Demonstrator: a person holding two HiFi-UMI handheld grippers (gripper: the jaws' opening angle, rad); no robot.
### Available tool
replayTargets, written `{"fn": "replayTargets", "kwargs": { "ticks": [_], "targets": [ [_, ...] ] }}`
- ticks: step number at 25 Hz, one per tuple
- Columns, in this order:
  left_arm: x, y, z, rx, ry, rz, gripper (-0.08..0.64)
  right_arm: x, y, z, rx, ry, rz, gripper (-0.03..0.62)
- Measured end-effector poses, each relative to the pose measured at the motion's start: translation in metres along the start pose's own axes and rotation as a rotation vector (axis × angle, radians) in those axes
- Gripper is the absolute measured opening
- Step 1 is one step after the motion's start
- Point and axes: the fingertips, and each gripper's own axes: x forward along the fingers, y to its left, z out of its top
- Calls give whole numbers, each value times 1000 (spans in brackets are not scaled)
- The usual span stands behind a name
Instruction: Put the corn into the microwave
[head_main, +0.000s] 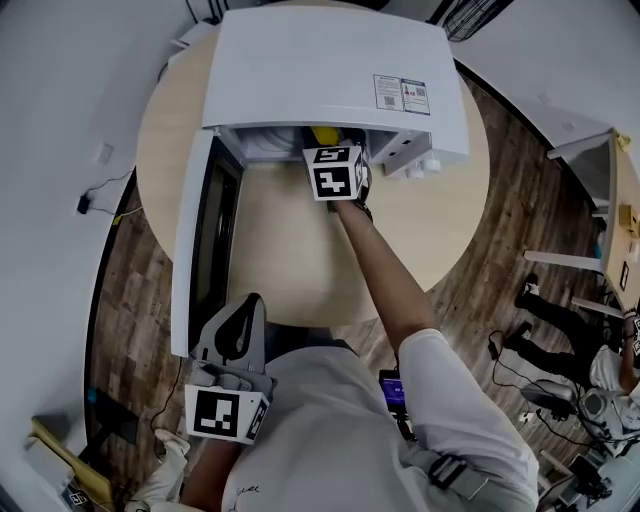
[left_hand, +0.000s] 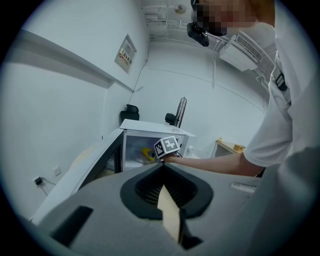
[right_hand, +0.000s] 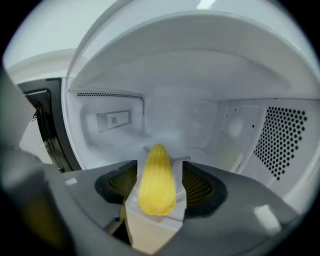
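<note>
The yellow corn cob (right_hand: 157, 182) lies lengthwise between the jaws of my right gripper (right_hand: 159, 152), tip pointing inward, inside the white microwave cavity (right_hand: 185, 120). The jaws stand wide and I see no squeeze on the cob. From the head view the microwave (head_main: 330, 70) sits at the far side of a round table. Its door (head_main: 200, 240) swings open to the left, and the right gripper's marker cube (head_main: 335, 172) is at the opening, with a bit of corn (head_main: 322, 135) showing. My left gripper (head_main: 250, 300) is shut and empty, held back near the person's body.
The round wooden table (head_main: 290, 270) has bare room in front of the microwave. The open door juts toward the left front edge. Wood floor, a desk (head_main: 600, 200) and a person's legs are off to the right.
</note>
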Motion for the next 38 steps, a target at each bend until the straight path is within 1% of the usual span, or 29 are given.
{"fn": "replayTargets", "kwargs": {
  "ticks": [2,4,9,14,18,22,26,30,33,38],
  "targets": [
    [-2,-4,1,-5,-12,-1,-11,-6,0,-2,36,1,10,295],
    [-4,-8,3,-5,-22,0,-11,-12,0,-2,48,-6,13,284],
    [-10,-17,3,-3,-35,2,-11,-31,6,-2,25,-15,32,262],
    [-15,-24,3,4,-49,2,-11,-50,6,1,40,-37,40,232],
    [-18,-30,2,4,-57,-2,-11,-67,6,0,68,-48,54,221],
    [-22,-35,0,1,-65,-7,-11,-85,8,-3,80,-50,69,179],
    [-26,-39,-3,-12,-71,-9,-11,-101,10,-7,89,-53,82,161],
    [-32,-50,-7,-12,-77,-10,-11,-121,10,-11,93,-62,96,138],
    [-32,-56,-8,-12,-84,-17,-11,-133,10,-12,96,-66,107,109],
    [-33,-64,-5,-12,-107,-23,-11,-154,11,-8,87,-82,131,89]
  ]
}}
